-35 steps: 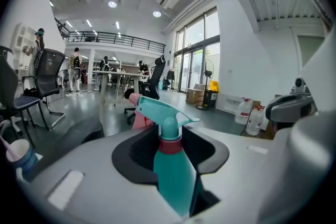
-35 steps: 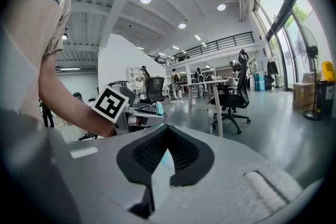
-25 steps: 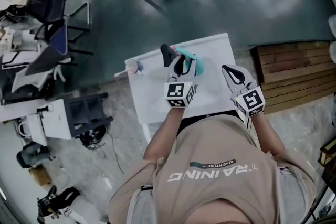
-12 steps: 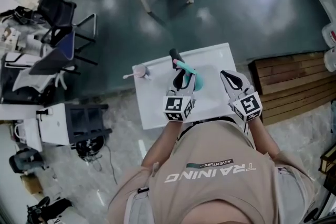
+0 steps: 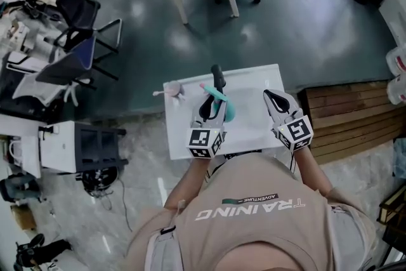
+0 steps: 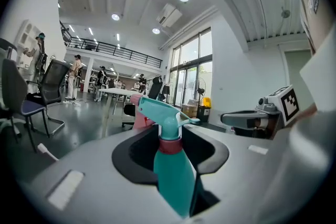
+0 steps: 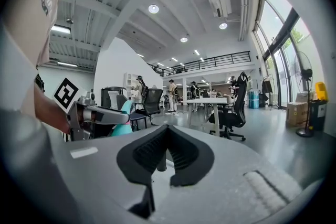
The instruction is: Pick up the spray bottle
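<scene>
From my remote seat, the biggest thing under me is the dark grey polished floor (image 5: 298,16), with a slatted brown wooden platform (image 5: 349,114) lying just off the right edge of the white rectangular bench (image 5: 250,89). The wearer's beige T-shirt (image 5: 254,219) fills the bottom of the head view, pressed close to the bench's near edge.

My left tongs (image 5: 212,98) reach in from the near edge toward the far edge, a little left of the bench's middle. Their jaws stand wide and clamp the teal plastic spray bottle (image 6: 172,176) by its body. The bottle sits upright between the black pads, with its red collar and teal trigger head rising above them. I cannot tell whether its base has cleared the bench top.

My right tongs (image 5: 271,97) hang over the bench near its right edge, well apart from the bottle. The jaw tips are drawn together and nothing is between them. In the right gripper view the other tongs and a slice of the teal bottle show off to the left.

A small pink object (image 5: 178,92) sits at the far left corner of the bench. In the left gripper view it peeks out just behind the trigger head.
</scene>
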Demonstrator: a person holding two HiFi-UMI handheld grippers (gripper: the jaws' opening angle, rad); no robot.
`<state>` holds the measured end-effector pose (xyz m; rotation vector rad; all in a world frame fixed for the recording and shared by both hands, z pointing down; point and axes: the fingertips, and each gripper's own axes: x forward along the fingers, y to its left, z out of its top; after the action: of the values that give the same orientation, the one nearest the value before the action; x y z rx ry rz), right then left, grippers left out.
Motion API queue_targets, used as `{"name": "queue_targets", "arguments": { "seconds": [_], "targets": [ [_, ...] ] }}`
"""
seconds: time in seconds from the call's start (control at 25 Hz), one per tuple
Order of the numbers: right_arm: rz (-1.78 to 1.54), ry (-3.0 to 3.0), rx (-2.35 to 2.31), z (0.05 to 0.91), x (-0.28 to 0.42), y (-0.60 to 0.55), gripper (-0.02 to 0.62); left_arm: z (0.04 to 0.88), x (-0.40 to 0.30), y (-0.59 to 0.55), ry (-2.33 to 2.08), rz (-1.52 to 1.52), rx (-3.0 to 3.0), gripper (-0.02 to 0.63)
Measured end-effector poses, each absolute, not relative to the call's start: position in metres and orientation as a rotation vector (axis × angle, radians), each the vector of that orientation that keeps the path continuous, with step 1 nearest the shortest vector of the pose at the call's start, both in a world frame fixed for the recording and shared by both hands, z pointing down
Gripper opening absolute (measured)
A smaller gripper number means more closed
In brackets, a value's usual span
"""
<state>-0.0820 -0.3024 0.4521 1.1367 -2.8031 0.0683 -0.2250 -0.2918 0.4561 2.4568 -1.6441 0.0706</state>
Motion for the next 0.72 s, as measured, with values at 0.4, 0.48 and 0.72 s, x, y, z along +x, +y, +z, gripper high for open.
{"name": "queue_targets", "arguments": {
  "seconds": [0.4,0.48,0.72],
  "targets": [
    [-0.027,-2.836,1.082,0.431,-0.103,-0.303,0.002,0.450,-0.264,-0.291,-1.751,0.025,2.419,0.155],
    [-0.027,-2.840,1.090,0.427,-0.103,-0.307,0.002,0.448,-0.265,-0.291,-1.756,0.020,2.419,0.155],
    [0.003,-2.832,1.122,0.430,-0.100,-0.307,0.002,0.448,-0.267,-0.288,-1.756,0.020,2.414,0.156]
  ]
}}
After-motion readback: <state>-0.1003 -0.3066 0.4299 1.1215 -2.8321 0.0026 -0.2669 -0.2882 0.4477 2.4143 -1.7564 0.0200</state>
